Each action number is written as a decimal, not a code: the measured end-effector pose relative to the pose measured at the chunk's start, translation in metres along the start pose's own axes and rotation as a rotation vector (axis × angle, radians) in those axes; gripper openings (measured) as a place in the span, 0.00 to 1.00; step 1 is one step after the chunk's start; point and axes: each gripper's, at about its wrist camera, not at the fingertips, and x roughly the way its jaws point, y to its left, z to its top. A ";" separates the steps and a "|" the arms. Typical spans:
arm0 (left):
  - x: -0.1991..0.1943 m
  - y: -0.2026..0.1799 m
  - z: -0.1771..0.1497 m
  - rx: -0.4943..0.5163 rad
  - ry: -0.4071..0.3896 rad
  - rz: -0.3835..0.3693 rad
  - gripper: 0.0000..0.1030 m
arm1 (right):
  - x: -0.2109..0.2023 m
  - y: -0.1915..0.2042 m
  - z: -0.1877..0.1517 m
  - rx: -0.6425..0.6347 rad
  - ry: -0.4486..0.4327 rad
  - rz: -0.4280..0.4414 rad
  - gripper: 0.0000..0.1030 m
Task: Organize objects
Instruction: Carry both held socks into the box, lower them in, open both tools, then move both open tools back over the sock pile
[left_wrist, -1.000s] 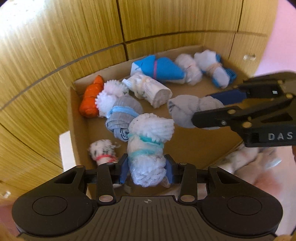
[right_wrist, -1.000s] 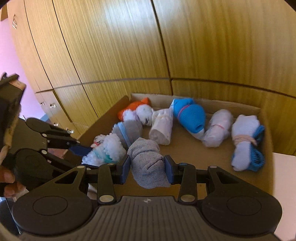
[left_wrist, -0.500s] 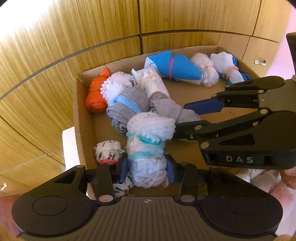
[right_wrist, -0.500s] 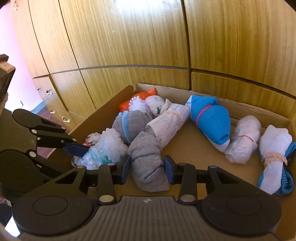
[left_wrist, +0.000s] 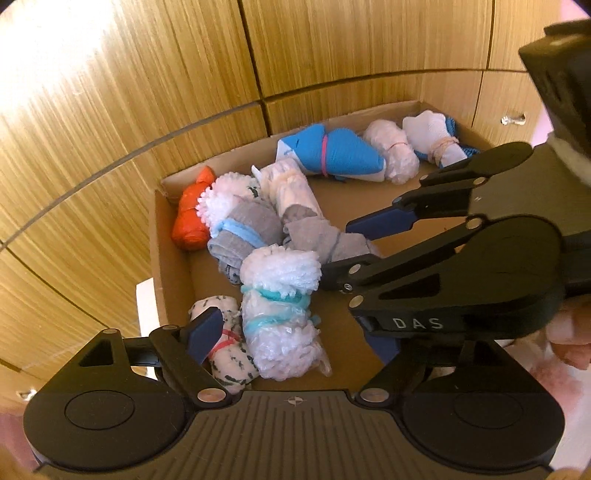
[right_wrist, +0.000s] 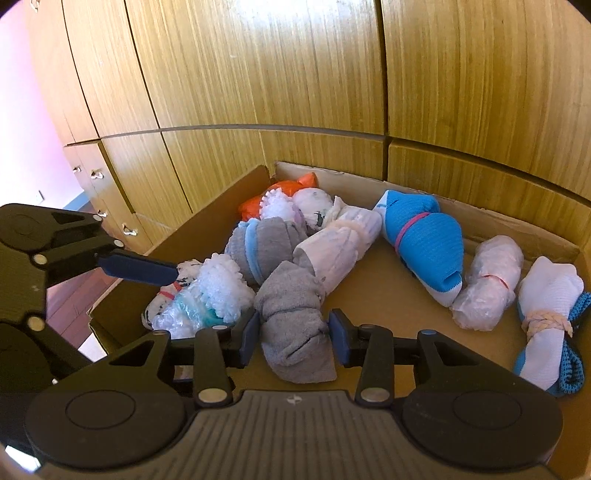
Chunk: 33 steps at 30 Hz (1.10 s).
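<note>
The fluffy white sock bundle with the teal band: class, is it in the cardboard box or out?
In. The fluffy white sock bundle lies on the floor of the cardboard box, beside other bundles.

Each hand-held gripper (left_wrist: 291, 332) (right_wrist: 291, 334) is black plastic with blue pads (left_wrist: 203, 334), shiny silver screws and white letters "DAS" (left_wrist: 417, 324).

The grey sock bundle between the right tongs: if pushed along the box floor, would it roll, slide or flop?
The grey sock bundle looks soft and knotted, so it would probably squash and drag rather than roll. Its lumpy, uneven shape suggests it stays put once let go. It looks light, and it leans on the white bundle, which a push might nudge.
</note>
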 end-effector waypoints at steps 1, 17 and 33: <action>-0.002 0.000 0.000 -0.002 -0.002 0.003 0.85 | -0.002 0.001 0.000 0.002 0.000 0.001 0.41; -0.040 -0.009 0.001 -0.013 -0.046 0.017 0.89 | -0.038 0.015 0.001 -0.009 -0.037 -0.018 0.53; -0.098 0.002 -0.042 -0.117 -0.111 0.030 0.93 | -0.104 0.028 -0.022 0.033 -0.141 -0.020 0.62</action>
